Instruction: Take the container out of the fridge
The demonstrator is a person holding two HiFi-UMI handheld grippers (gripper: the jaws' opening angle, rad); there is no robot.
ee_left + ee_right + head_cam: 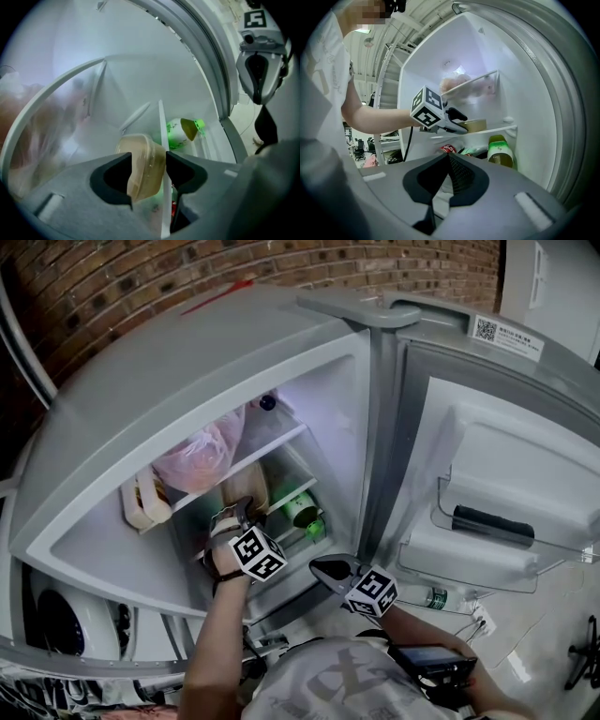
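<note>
The container (143, 164) is a tan, lidded plastic tub on the fridge's middle shelf (506, 128); it also shows in the right gripper view (474, 125) and the head view (246, 489). My left gripper (149, 166) reaches into the fridge with its jaws open, one on each side of the container's near end; I cannot see the pads pressing on it. From the side, the left gripper (457, 123) sits level with the shelf, and the head view shows it (242, 512) in front of the shelf. My right gripper (449, 161) hangs outside the fridge, shut and empty, low in the head view (330, 570).
A pink plastic bag (202, 456) fills the upper shelf. A green bottle (500, 152) and a red can (448, 149) lie below the container. The open fridge door (487, 456) stands at the right with a dark item (492, 524) in its bin.
</note>
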